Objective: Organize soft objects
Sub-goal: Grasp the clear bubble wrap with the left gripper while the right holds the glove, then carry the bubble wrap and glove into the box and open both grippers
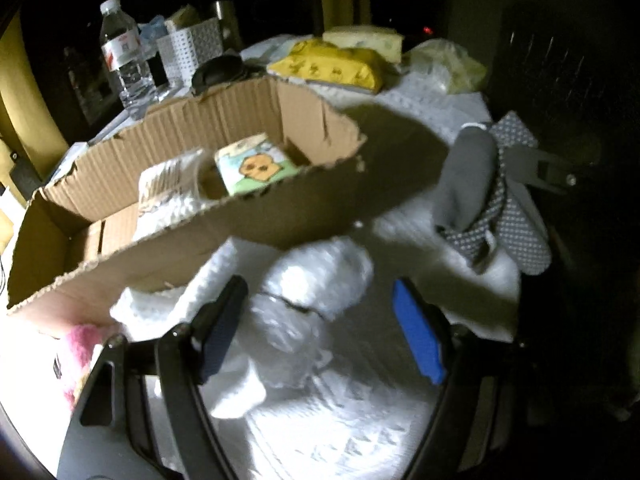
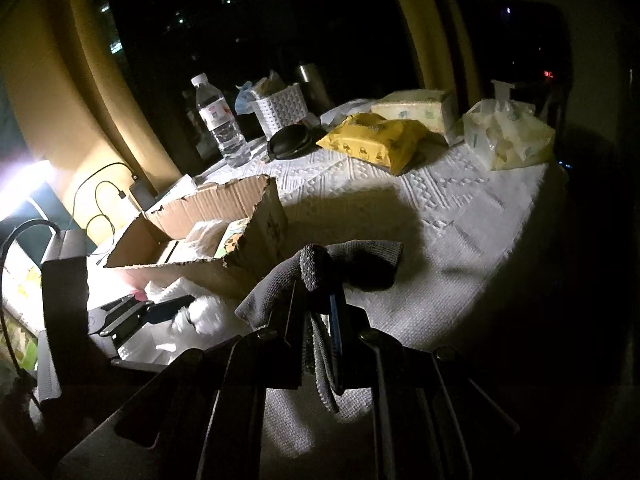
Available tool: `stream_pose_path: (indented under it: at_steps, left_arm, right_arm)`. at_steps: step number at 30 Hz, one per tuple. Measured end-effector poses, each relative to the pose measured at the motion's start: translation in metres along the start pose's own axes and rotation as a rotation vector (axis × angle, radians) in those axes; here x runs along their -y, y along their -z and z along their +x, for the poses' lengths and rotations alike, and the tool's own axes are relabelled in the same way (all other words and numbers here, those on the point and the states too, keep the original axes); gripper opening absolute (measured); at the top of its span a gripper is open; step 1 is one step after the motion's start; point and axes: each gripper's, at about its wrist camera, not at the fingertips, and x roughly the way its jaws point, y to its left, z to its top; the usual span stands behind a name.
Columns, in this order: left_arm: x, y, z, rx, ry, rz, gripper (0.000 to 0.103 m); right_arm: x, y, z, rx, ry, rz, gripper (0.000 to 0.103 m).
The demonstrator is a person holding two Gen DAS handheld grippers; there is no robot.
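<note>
Closest to us, our left gripper [image 1: 320, 328] spreads wide over fluffy white socks [image 1: 316, 280] on the white textured tablecloth [image 2: 460, 216]. Our right gripper [image 2: 322, 292] pinches grey dotted fabric socks [image 2: 352, 260]. Beyond sits the torn brown cardboard box [image 1: 256, 216], then a yellow wipes pack [image 2: 372, 140].

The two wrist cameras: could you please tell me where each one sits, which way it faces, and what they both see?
Left wrist: on the left gripper, looking along its open jaws over a white bundle toward the cardboard box; the right gripper shows at right.
Right wrist: on the right gripper, jaws shut on a grey cloth, facing the tablecloth; the left gripper shows lower left.
Shared: box, water bottle, yellow pack, white basket.
</note>
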Motion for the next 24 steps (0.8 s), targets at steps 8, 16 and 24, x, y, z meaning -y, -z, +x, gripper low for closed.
stream_pose_path:
  at_steps: [8,16,24]
  left_arm:
    - [0.001,0.002,-0.006,-0.011,0.041,0.003,0.041]
    - [0.001,-0.007,-0.044,0.064,0.097,-0.008,0.041]
    - [-0.018,-0.009,-0.080,0.137,0.103,-0.032,0.041]
  right_arm:
    - [-0.001,-0.001,0.000,0.007,0.009,0.001,0.011]
    - [-0.014,-0.007,-0.014,0.030,0.029,-0.020,0.011]
    - [-0.042,-0.015,-0.025,0.048,0.027,-0.065,0.011]
